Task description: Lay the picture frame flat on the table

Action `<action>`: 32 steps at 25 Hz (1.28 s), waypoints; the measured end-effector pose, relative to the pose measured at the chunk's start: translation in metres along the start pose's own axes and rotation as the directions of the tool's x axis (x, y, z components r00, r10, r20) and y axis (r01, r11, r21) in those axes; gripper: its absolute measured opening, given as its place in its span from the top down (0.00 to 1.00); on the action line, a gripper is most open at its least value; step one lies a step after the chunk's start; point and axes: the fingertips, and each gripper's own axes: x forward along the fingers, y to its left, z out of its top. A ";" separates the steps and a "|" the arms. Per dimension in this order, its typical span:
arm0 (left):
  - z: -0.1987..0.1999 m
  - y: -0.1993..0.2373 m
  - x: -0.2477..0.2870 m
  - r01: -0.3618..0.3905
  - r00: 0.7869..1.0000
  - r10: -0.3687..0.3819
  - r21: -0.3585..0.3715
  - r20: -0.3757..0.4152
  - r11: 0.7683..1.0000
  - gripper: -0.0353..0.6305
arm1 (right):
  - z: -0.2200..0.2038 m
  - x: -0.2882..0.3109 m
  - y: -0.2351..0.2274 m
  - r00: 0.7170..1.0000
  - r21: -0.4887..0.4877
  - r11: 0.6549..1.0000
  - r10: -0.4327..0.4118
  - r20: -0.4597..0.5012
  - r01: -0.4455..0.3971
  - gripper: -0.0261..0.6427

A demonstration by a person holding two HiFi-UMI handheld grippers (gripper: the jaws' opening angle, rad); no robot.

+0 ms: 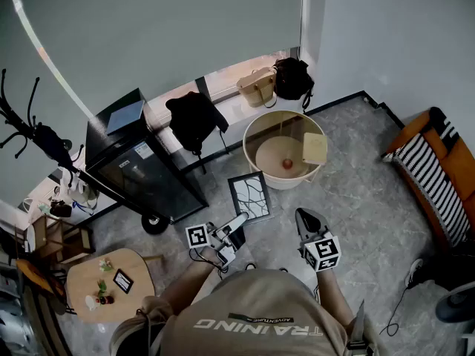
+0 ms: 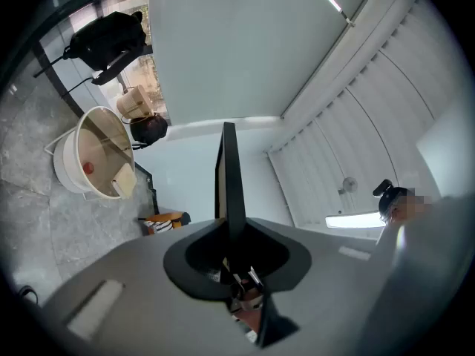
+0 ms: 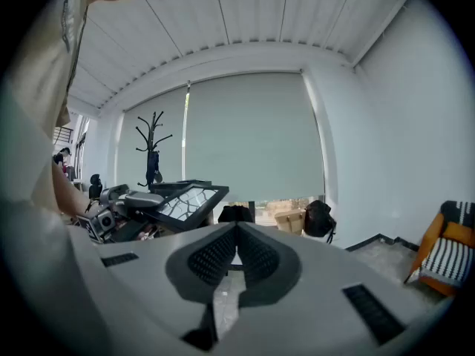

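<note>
A person standing on a grey stone floor (image 1: 356, 199) reaches both arms forward and down, tongs in each hand. Just ahead of the left tongs (image 1: 239, 222), clear of the floor and tilted, is the picture frame (image 1: 251, 196), a black-bordered panel with a branching, crack-like pattern. These tongs pinch its near edge. The right tongs (image 1: 304, 215), off to its right, are pressed together on nothing. The left gripper view shows the frame (image 2: 228, 176) edge-on as a thin dark blade. The right gripper view shows its patterned face.

Matt picture frame (image 1: 250, 196); glossy, marbled stone floor (image 1: 356, 191).
</note>
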 end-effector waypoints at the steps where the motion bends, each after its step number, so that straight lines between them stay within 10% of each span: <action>1: 0.002 0.000 0.000 0.005 1.000 -0.005 -0.004 0.006 1.000 0.85 | 0.002 0.002 0.000 1.000 -0.012 1.000 0.002 0.004 -0.002 0.95; 32: 0.058 0.054 -0.016 -0.029 0.999 0.026 -0.057 -0.048 0.998 0.85 | -0.021 0.037 0.002 0.995 -0.011 0.997 -0.074 -0.069 0.073 0.95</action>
